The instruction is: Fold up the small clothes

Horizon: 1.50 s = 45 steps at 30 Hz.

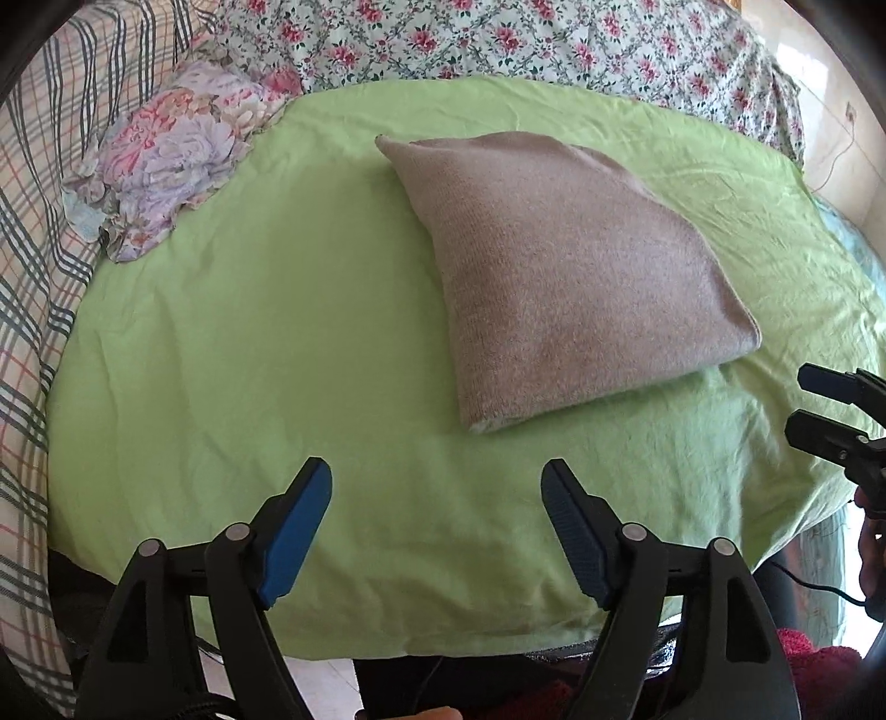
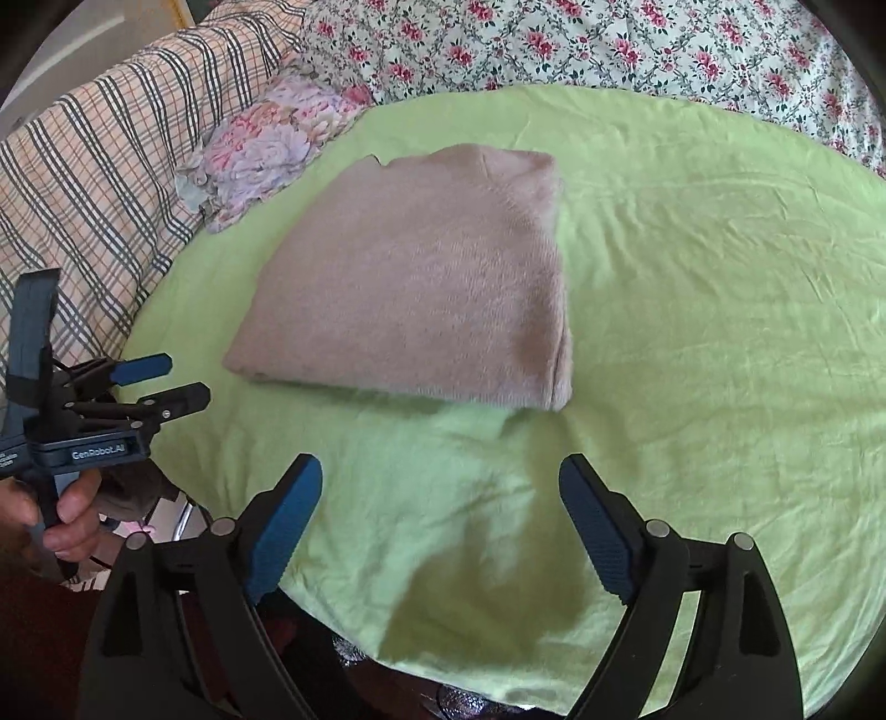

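A beige knitted garment (image 1: 559, 271) lies folded into a neat rectangle on the light green sheet (image 1: 249, 343); it also shows in the right wrist view (image 2: 421, 282). My left gripper (image 1: 437, 476) is open and empty, held above the sheet just short of the garment's near edge; it also shows at the left of the right wrist view (image 2: 188, 382). My right gripper (image 2: 440, 471) is open and empty, hovering in front of the garment's near edge; it shows at the right edge of the left wrist view (image 1: 797, 401).
A crumpled floral cloth (image 1: 171, 155) lies at the sheet's far left (image 2: 266, 149). A plaid blanket (image 1: 33, 249) lies left, a floral bedspread (image 1: 498, 39) behind. The sheet's front edge (image 1: 443, 648) drops off near me.
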Each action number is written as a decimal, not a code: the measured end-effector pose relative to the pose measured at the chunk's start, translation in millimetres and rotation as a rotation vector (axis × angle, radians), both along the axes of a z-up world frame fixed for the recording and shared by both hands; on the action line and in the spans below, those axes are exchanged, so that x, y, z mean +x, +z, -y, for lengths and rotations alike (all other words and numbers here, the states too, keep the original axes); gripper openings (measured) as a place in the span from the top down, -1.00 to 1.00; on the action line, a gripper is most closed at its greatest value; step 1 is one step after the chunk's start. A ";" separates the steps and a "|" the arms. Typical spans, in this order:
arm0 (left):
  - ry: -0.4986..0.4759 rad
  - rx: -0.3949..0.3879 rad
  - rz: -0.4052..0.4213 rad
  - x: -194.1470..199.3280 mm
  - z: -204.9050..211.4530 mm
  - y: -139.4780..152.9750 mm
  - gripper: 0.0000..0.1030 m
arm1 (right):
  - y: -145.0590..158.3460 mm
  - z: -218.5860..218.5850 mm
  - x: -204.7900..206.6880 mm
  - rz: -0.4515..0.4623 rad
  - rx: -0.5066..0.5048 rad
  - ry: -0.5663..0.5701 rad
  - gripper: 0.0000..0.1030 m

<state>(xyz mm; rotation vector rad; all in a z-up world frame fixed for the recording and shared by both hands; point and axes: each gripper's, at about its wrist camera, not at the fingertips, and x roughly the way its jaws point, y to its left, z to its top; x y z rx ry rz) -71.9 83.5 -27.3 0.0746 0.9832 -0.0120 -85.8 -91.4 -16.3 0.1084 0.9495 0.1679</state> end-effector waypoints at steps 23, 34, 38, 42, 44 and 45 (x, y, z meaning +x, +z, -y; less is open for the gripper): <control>0.009 0.097 0.057 32.8 15.9 16.8 -0.64 | 10.1 -11.7 34.4 0.016 -0.048 0.046 -0.70; 0.010 0.066 0.047 46.6 20.6 21.0 -0.67 | 17.2 -12.5 63.1 0.015 -0.024 0.062 -0.70; 0.020 0.051 0.037 51.0 20.6 21.3 -0.68 | 19.5 -12.6 72.0 0.015 -0.008 0.075 -0.70; 0.024 0.051 0.038 56.8 20.7 23.1 -0.68 | 21.1 -14.9 78.0 0.016 -0.017 0.086 -0.70; 0.024 0.050 0.041 59.7 21.0 24.4 -0.68 | 21.3 -15.3 79.7 0.014 -0.016 0.088 -0.70; 0.025 0.049 0.043 60.8 21.5 25.1 -0.68 | 21.5 -15.5 81.0 0.014 -0.017 0.088 -0.70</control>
